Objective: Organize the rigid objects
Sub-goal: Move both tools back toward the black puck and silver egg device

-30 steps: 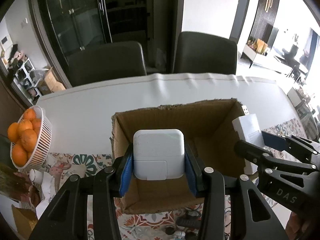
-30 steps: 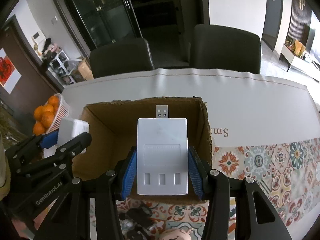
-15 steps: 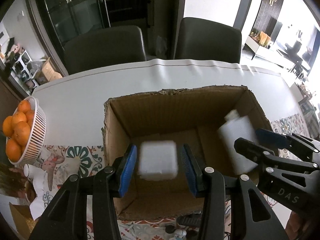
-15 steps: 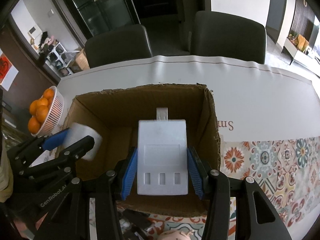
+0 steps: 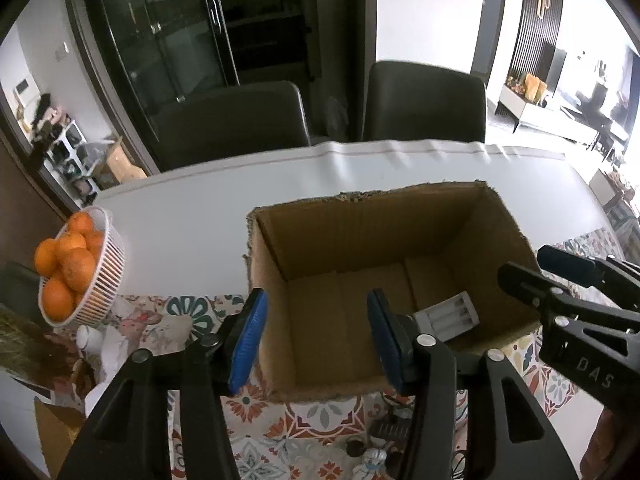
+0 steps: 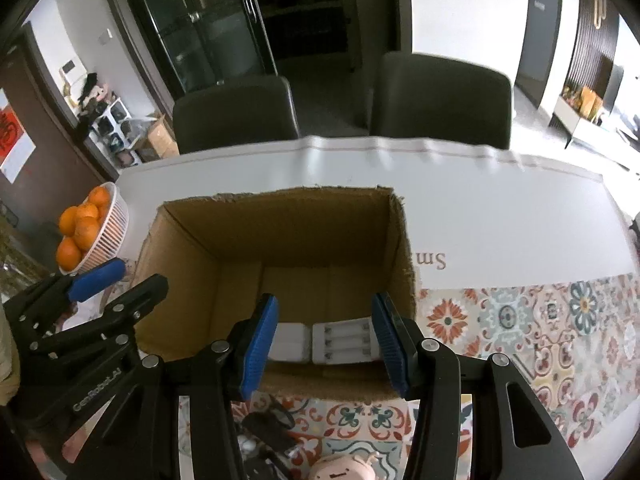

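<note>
An open cardboard box (image 5: 400, 216) (image 6: 192, 280) stands on the table. On its floor lie a white battery charger (image 6: 344, 340) (image 5: 448, 314) and a white square power adapter (image 6: 290, 342), side by side. My left gripper (image 5: 316, 340) is open and empty above the box's near left part. My right gripper (image 6: 326, 344) is open and empty above the box's near edge, over the two white objects. Each gripper shows at the side of the other's view.
A white basket of oranges (image 5: 72, 264) (image 6: 92, 236) stands left of the box. Small dark items (image 5: 384, 428) (image 6: 272, 428) and a doll (image 6: 344, 468) lie on the patterned cloth in front. Two dark chairs (image 5: 424, 100) stand behind the table.
Both grippers opened. The adapter fell from the left gripper and the charger from the right gripper into the box, where both now lie.
</note>
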The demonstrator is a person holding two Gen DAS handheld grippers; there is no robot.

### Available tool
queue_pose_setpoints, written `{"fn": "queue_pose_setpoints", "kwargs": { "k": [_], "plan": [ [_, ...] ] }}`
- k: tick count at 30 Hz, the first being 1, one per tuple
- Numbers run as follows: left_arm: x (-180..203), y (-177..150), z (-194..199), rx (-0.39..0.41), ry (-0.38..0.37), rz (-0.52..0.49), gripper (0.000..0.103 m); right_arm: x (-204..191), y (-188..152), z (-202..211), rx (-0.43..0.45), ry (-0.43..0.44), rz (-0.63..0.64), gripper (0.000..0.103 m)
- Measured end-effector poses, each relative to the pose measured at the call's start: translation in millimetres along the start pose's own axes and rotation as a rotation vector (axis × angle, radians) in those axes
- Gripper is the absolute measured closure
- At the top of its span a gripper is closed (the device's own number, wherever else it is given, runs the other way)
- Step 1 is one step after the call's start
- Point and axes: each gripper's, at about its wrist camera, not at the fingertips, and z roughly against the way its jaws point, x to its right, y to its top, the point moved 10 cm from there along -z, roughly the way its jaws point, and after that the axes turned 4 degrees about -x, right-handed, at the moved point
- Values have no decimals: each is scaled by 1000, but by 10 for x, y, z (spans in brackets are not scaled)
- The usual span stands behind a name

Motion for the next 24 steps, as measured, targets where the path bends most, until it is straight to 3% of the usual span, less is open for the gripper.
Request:
{"fn": "queue_pose_setpoints", "kwargs": {
  "k": [11, 17, 24],
  "plan": [
    [28, -138, 596, 133, 25, 5, 23, 31, -162, 519, 103, -16, 0, 48],
    [23, -327, 736, 134, 34, 24, 22, -12, -329, 658, 118, -14, 24, 41],
    [19, -625, 846, 117, 23, 54, 21, -47, -559, 725, 102, -3, 29, 40]
  ]
}}
